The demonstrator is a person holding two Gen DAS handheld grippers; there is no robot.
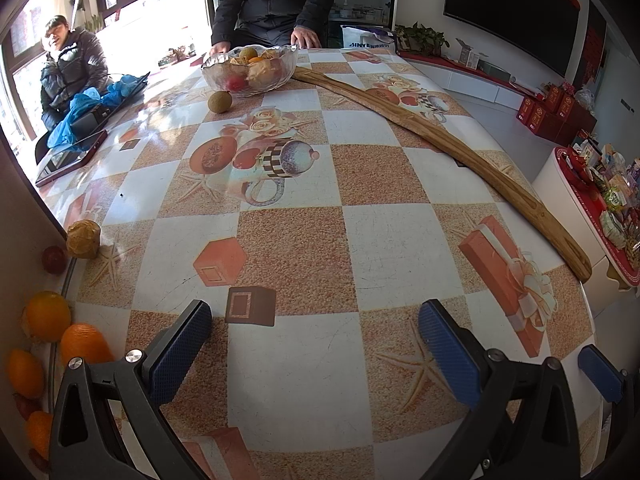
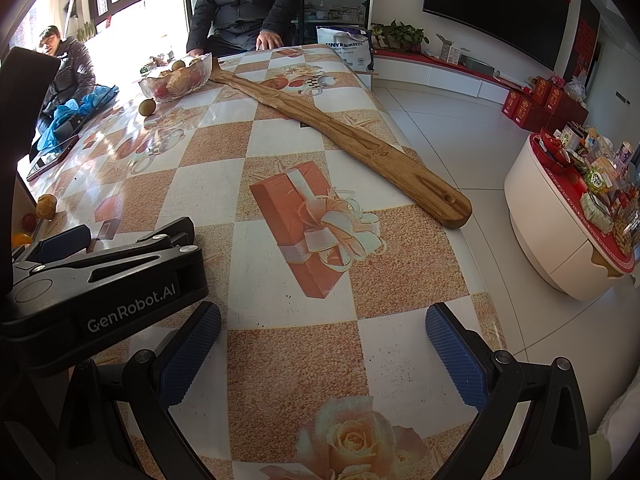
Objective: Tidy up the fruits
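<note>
A glass bowl (image 1: pixel 276 76) with several fruits stands at the table's far end, also in the right wrist view (image 2: pixel 150 89). A brown round fruit (image 1: pixel 219 101) lies just in front of it (image 2: pixel 146 107). A paper-wrapped fruit (image 1: pixel 83 239) sits at the table's left edge (image 2: pixel 46 206). Oranges (image 1: pixel 48 315) and a red fruit (image 1: pixel 54 259) lie lower, beyond that edge. My left gripper (image 1: pixel 314 356) is open and empty over the near table. My right gripper (image 2: pixel 322 354) is open and empty, just right of the left gripper (image 2: pixel 100 280).
A long wooden board (image 1: pixel 460 144) lies diagonally along the table's right side. A tablet (image 1: pixel 70 158) and blue plastic (image 1: pixel 86 110) lie at the left. Two people sit at the far end and far left. A round white stand (image 2: pixel 560 220) with snacks is on the right.
</note>
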